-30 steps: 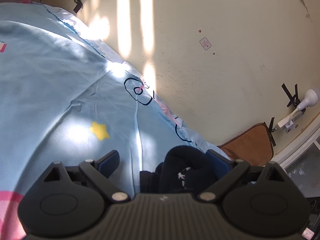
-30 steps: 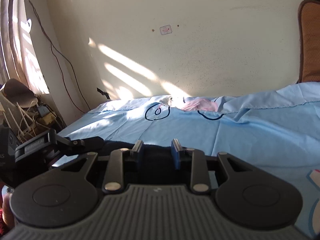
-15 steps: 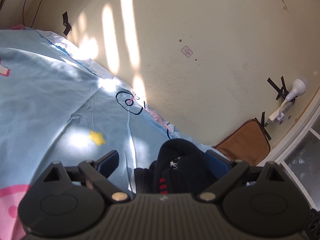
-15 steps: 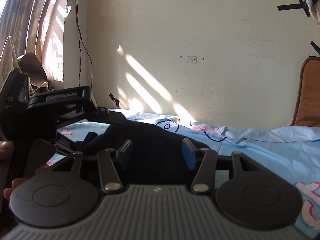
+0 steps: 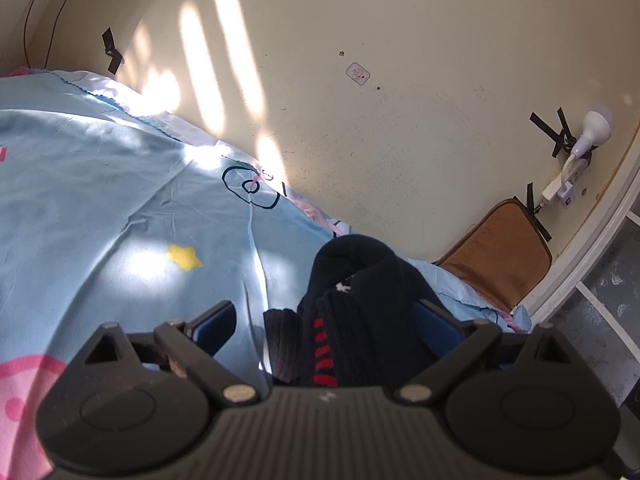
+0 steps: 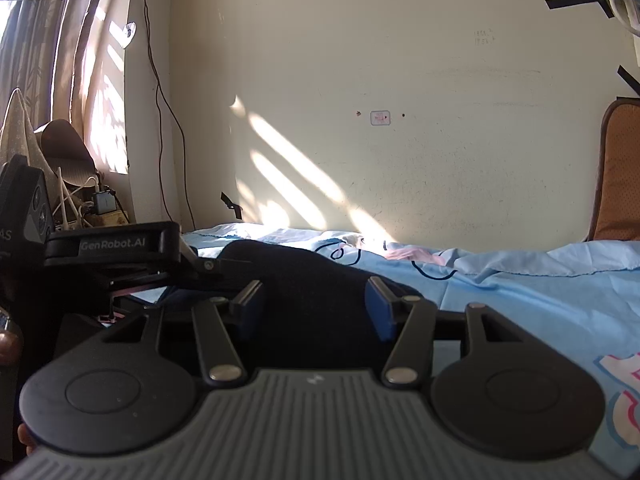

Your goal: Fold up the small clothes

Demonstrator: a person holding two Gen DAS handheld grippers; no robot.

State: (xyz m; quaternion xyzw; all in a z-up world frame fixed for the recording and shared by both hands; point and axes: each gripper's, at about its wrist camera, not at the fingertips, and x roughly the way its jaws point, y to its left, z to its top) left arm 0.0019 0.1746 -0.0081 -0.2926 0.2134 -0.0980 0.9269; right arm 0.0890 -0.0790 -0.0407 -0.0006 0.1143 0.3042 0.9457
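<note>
A dark navy knit garment (image 5: 360,312) with short red stripes is bunched between the fingers of my left gripper (image 5: 326,320). It leans on the right pad (image 5: 436,320), and bare sheet shows beside the left pad, so these jaws stand open. In the right wrist view the same garment (image 6: 304,276) lies as a dark mound on the light blue bed sheet (image 6: 520,292). My right gripper (image 6: 316,312) has its jaws apart around the cloth, pads not pressing. The left gripper (image 6: 200,264) reaches in from the left, touching the garment's left end.
A cream wall runs close behind the bed. A brown cushion (image 5: 500,256) leans against it at the right, under a taped lamp and power strip (image 5: 576,148). A curtain and cluttered items (image 6: 80,192) stand at the left. The printed sheet (image 5: 100,200) spreads out to the left.
My right gripper's jaws spread from nearly closed on the cloth to wide apart. Both views rolled. The garment now stands higher between the left fingers, its red stripes showing.
</note>
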